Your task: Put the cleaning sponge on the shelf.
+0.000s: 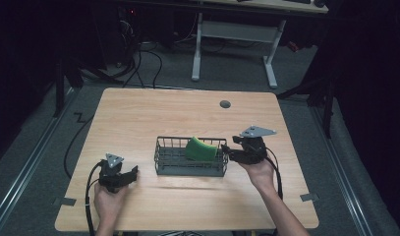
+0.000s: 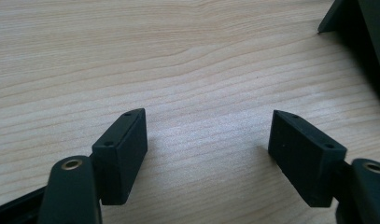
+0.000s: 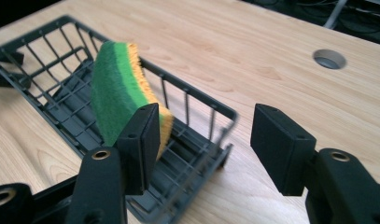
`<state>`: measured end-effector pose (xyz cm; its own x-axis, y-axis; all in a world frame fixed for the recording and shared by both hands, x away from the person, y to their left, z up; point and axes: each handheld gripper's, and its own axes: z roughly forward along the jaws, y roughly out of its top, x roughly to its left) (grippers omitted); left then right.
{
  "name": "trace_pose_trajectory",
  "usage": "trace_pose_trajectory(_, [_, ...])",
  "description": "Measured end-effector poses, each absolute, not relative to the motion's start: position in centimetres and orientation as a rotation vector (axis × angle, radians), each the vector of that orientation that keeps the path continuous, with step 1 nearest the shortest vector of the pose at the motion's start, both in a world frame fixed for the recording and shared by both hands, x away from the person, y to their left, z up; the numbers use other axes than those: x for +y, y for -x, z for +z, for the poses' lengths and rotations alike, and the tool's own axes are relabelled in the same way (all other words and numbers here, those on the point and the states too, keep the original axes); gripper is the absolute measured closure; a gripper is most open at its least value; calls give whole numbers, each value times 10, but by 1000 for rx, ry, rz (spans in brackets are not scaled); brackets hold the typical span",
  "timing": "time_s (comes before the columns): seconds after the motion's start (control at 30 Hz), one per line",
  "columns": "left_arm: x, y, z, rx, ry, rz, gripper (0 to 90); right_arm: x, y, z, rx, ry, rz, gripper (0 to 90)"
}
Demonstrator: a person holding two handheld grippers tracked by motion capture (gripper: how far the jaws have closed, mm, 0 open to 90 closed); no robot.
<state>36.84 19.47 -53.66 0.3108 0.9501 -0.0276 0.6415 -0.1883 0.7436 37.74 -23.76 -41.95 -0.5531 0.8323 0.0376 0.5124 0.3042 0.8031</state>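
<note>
1. At the table's (image 1: 138, 113) middle, the wire basket (image 1: 163, 162) is sitting with the green-and-yellow sponge (image 1: 201, 150) leaning on edge inside it, against the far wall near the right end.
2. I am holding the right gripper (image 1: 227, 150) just beside the basket's right end; in the right gripper view its jaws are standing apart with nothing between the pads, the sponge (image 3: 117, 93) lying beyond the left jaw.
3. I am resting the left gripper (image 2: 206, 140) low over bare wood, left of the basket, its jaws wide apart and empty.
4. I am judging the placing step as done and the release as the step in hand.
5. My next move is calling for a clean retreat without snagging the basket rim (image 3: 197, 95).
</note>
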Motion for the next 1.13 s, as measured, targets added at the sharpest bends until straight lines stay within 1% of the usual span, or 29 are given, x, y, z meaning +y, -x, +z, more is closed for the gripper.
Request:
trace_pose_trajectory(0.47, [195,-368,-537,1409,-1920,598,287,-305,-348,-436,2040,-1388,1167,422])
trace_pose_trajectory(0.6, [194,-368,-537,1408,-1924,599,287,-323,-338,-457,1997,-1458,1148,413])
trace_pose_trajectory(0.83, [194,-368,-536,1408,-1926,599,286,-347,-333,-523,1925,-1618,963,344])
trace_pose_trajectory(0.87, [194,-368,-537,1408,-1926,601,286,-348,-332,-530,1917,-1633,930,349])
trace_pose_trajectory(0.9, [194,-368,-537,1407,-1927,602,286,-348,-331,-529,1897,-1635,909,315])
trace_pose_trajectory(0.93, [194,-368,-537,1407,-1928,604,285,-348,-331,-529,1892,-1636,887,300])
trace_pose_trajectory(1.13, [194,-368,-537,1407,-1928,603,284,-340,-333,-530,1920,-1587,797,285])
